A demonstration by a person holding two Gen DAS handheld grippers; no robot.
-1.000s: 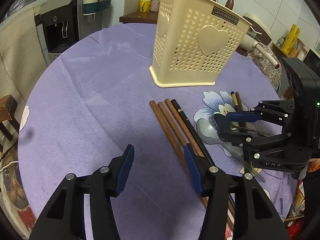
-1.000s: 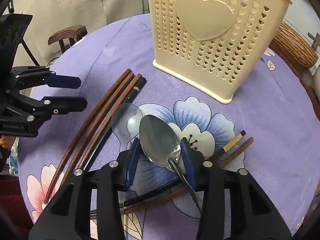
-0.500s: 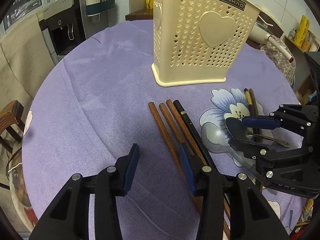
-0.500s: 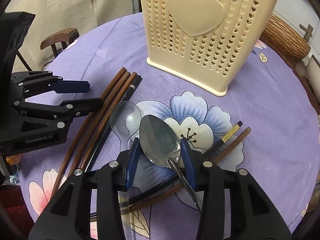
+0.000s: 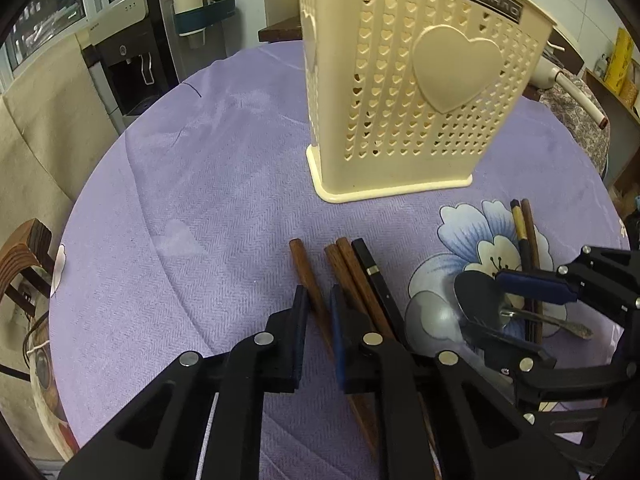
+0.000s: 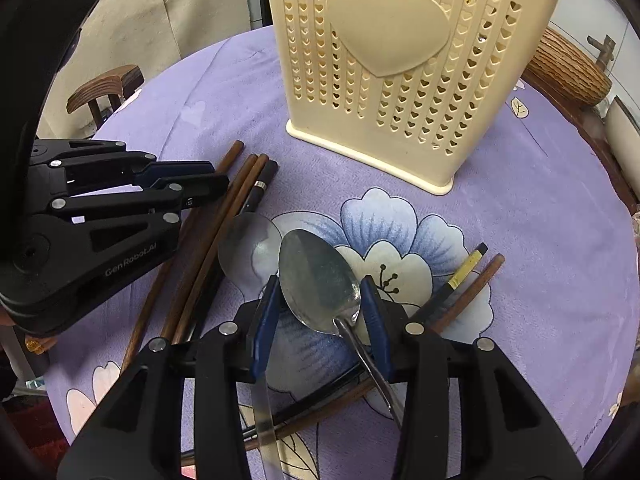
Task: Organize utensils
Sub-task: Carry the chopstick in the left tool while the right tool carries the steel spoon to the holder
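A cream perforated utensil holder [image 5: 412,92] with a heart stands at the back of the purple table; it also shows in the right wrist view [image 6: 404,72]. Brown and black chopsticks [image 5: 352,276] lie in front of it. My left gripper [image 5: 318,312] has closed narrowly around the leftmost brown chopstick [image 5: 308,276]; it shows from the side in the right wrist view [image 6: 216,178]. My right gripper [image 6: 322,300] is shut on a metal spoon [image 6: 316,280], bowl forward, just above the table. A second spoon [image 6: 248,248] lies beside it.
Two more chopsticks [image 6: 468,280] lie at the right on the flower print. A wooden chair [image 6: 104,88] stands at the left table edge. A water dispenser [image 5: 132,60] stands beyond the table. A woven basket [image 6: 568,68] is at the back right.
My left gripper moved forward to the chopsticks and closed from wide open onto the leftmost brown one. My right gripper kept its hold on the spoon and moved slightly closer to the holder.
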